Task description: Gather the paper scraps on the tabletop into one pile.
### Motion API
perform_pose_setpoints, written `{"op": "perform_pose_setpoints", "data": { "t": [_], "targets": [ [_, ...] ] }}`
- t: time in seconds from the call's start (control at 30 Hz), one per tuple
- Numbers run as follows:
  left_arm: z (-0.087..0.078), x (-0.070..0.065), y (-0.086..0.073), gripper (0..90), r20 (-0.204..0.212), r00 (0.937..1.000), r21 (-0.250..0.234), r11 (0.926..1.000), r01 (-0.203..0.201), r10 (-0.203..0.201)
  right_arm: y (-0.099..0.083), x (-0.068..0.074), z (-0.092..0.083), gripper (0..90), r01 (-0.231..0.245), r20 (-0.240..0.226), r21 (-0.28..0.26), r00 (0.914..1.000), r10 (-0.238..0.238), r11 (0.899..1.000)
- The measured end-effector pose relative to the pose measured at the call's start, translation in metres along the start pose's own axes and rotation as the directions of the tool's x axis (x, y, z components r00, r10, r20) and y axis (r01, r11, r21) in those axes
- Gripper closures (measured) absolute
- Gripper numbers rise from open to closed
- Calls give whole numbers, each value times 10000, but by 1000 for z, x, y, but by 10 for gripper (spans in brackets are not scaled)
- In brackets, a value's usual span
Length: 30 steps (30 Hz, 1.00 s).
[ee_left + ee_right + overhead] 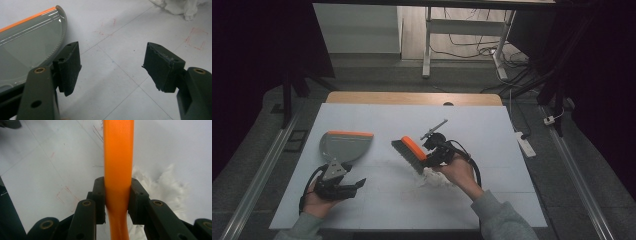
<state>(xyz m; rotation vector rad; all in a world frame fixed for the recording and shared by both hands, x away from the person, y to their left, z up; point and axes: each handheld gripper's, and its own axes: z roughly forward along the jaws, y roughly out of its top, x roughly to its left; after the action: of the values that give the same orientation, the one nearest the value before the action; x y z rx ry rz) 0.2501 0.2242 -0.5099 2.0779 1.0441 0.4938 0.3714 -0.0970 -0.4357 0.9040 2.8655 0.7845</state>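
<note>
Nearest the person, at the counter's (377, 200) front edge, the left hand (314, 202) grips the left hand-held gripper (354, 186), which lies low over the white surface with its jaws spread wide and nothing between them. In the left gripper view the two black pads (70, 67) stand well apart over bare counter marked with faint red pencil lines, and the grey dustpan (27, 47) sits just beside the left jaw, its orange lip running along the far edge.

A little farther in, the right hand (459, 170) holds the right hand-held gripper (432, 156), closed on the orange handle of the brush (412, 150). In the right gripper view the jaws press on either side of that orange handle (118, 170), which runs straight up away from the camera. The brush is tilted, its grey bristles pointing down and to the left toward the counter; whether the tips touch the surface is hard to tell from above.

Just under and beside the right hand lies a small heap of white crumpled stuff (434, 177), perhaps paper scraps or fluff.

Beyond the left gripper, the dustpan (343, 146) rests flat on the counter's left half, its orange edge at the far side, well apart from the brush
</note>
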Motion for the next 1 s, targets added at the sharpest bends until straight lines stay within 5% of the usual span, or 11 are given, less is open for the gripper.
{"op": "perform_pose_setpoints", "data": {
  "t": [0.5, 1.0],
  "targets": [
    [-1, 0, 0, 303, -23, 10000, -45, 10000, 22, -22, -26, -20, -51, 707, -102, 366, -1101, 9992, 143, 9939],
    [-2, 0, 0, 303, -47, 10000, -99, 9999, 47, -47, -105, -39, -83, 708, -268, 1172, -2379, 9915, 561, 9709]
  ]
}}
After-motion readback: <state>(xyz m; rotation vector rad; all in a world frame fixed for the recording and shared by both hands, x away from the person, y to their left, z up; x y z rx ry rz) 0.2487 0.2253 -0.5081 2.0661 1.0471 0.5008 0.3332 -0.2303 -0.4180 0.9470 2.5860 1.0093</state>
